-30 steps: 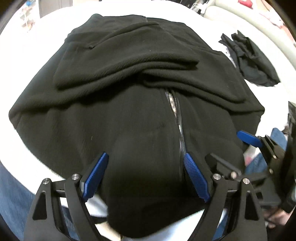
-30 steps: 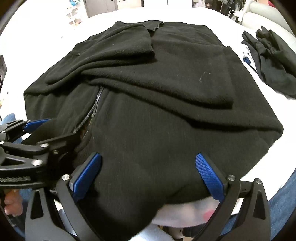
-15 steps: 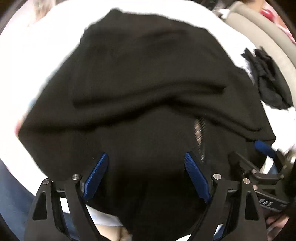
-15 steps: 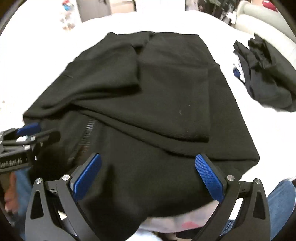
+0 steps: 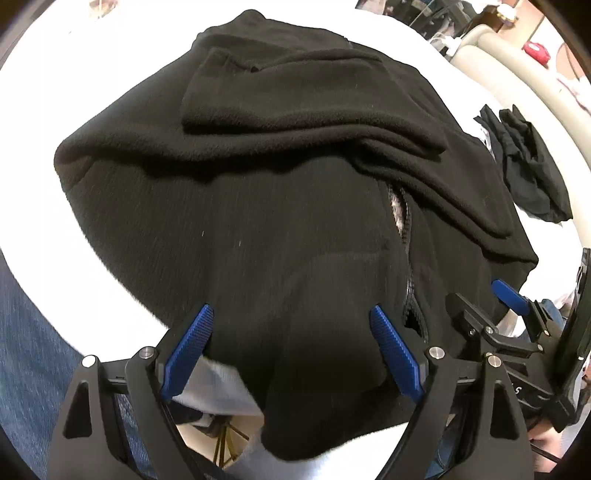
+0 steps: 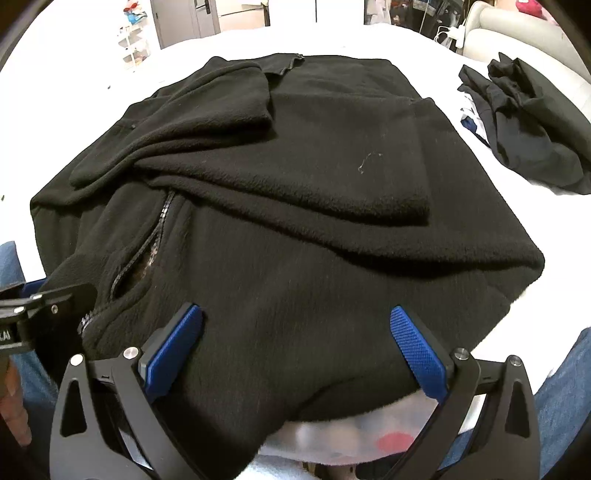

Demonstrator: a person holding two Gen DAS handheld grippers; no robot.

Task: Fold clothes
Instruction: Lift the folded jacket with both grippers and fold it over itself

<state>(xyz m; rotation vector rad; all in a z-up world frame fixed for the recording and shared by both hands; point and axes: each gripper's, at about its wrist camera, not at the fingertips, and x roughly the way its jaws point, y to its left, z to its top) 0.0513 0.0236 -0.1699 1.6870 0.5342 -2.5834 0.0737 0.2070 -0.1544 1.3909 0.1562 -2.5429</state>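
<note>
A black fleece jacket [image 5: 280, 206] lies on the white bed [image 5: 92, 74], both sleeves folded across its chest. Its zipper [image 5: 404, 229] is partly undone. My left gripper [image 5: 291, 332] hovers open over the near hem, with fabric lying between its blue pads [image 5: 190, 343] but not pinched. In the right wrist view the same jacket [image 6: 314, 229] fills the frame, and my right gripper [image 6: 295, 343] stands open over the hem to the right of the zipper [image 6: 162, 221]. Each gripper shows at the edge of the other's view: the right gripper [image 5: 508, 295] and the left gripper [image 6: 37, 306].
A crumpled pile of dark clothes [image 6: 524, 129] lies on the bed to the right of the jacket. A beige sofa [image 5: 517, 74] stands beyond it. The person's jeans [image 5: 22, 332] show at the near bed edge. A grey door [image 6: 177, 18] is at the back.
The left gripper has rolled a little, so the jacket appears more tilted in its view. Both views shook and settled. Both pairs of jaws stay wide and the jacket lies as before.
</note>
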